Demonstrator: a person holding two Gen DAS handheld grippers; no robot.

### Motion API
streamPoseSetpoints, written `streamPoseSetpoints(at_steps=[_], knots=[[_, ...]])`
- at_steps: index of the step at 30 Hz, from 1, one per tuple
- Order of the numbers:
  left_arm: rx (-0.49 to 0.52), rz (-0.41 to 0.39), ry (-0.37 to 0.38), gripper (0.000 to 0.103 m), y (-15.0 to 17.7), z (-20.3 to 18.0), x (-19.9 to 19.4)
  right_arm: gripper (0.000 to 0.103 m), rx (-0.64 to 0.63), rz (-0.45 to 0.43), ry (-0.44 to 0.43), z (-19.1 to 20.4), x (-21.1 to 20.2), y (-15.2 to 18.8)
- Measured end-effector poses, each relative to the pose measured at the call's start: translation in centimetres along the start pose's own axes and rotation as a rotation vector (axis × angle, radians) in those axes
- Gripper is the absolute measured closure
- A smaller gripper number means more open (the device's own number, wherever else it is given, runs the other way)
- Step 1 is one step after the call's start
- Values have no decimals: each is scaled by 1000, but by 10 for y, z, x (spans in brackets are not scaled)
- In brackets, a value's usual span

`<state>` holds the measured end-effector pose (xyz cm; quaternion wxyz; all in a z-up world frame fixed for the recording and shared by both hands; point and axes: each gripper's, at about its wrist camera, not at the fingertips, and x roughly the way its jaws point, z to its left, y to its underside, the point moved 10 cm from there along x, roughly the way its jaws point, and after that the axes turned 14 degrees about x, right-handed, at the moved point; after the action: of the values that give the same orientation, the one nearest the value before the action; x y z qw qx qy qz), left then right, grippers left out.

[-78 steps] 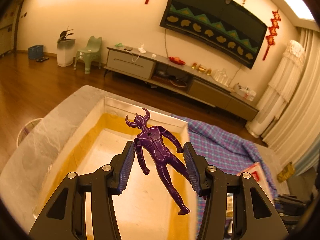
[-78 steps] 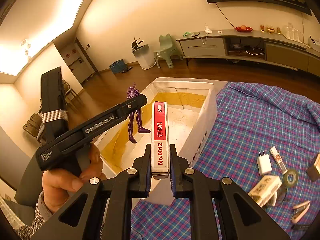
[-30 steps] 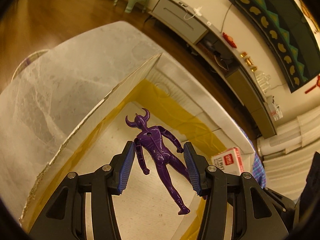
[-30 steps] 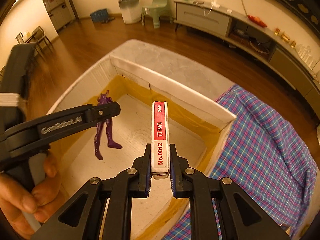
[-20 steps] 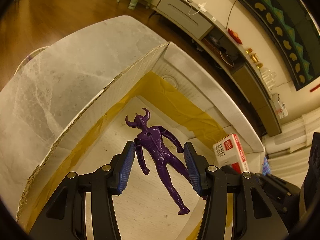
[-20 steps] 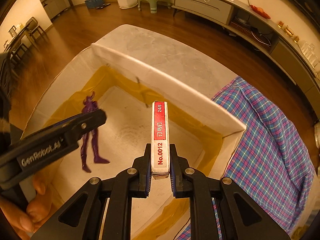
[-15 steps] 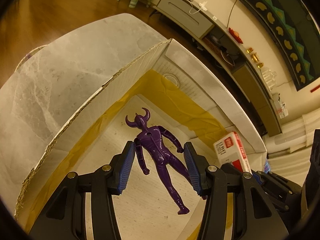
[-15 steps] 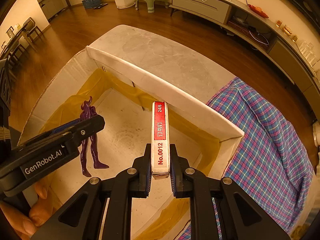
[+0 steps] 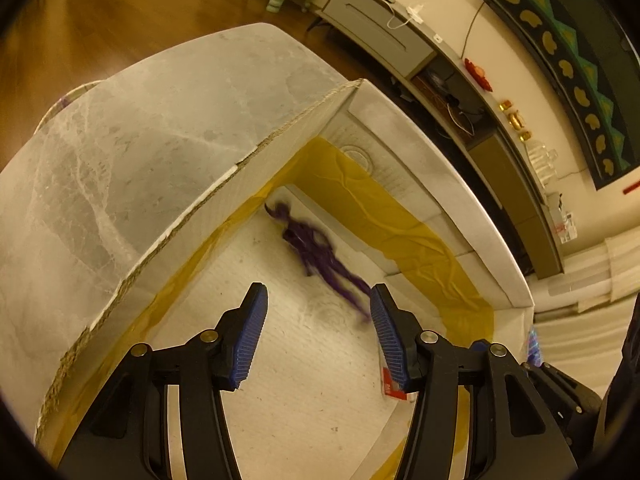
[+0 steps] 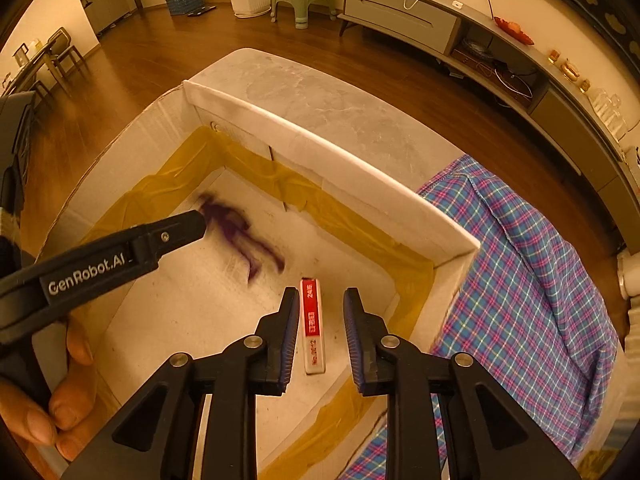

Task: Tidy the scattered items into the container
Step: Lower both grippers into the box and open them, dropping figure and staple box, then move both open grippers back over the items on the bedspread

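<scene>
On the left we see our left gripper [image 9: 316, 320] with its two blue pads spread wide apart and nothing between them. It hangs over the big white box [image 9: 460, 196], which has yellow tape along its inside edges. The purple toy man [image 9: 316, 254] is inside the box, past the tips of the pads and not touching them. He looks smeared and blurry, so we cannot tell if he lies flat on the bottom. In the right wrist view the purple toy man [image 10: 240, 232] shows as a blur just past the tip of the left gripper [image 10: 192, 224], near the far wall of the white box [image 10: 332, 160]. Moving right, our right gripper [image 10: 320, 320] also has its pads apart, holding nothing. The red and white staple box [image 10: 313, 326] sits between them, close to the left pad, and we cannot tell if it touches. It lies inside the box near the front corner. To the right of the box, the blue and pink checked cloth [image 10: 532, 280] covers the table.
</scene>
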<state>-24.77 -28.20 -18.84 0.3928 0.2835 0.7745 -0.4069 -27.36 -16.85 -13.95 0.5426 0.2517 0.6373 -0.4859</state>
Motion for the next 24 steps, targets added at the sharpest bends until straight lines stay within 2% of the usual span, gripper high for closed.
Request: streamPoseSetpoints(at_steps=[4,11,14,18,20,24], knots=[[27,-16,-11,47,2,-9,-9,78,9,-15,-37,0,-12,5],[95,-107,-77,47,4,-23,-46,78,-2,-105,-123,1,-54,21],[139,-176,-118,47,9,-29,-71,78,2,-153,-188,1,-76,32],[201,-270,-132,47,19,-44,-107,78,5,-277,-319,3,-121,53],[249,-342,-135,47,25,-57,-130,78,0,-346,-380,0,-148,68],[321,-513,-103,47,47,-86,-179,78,-20,-426,-448,-8,-186,99]])
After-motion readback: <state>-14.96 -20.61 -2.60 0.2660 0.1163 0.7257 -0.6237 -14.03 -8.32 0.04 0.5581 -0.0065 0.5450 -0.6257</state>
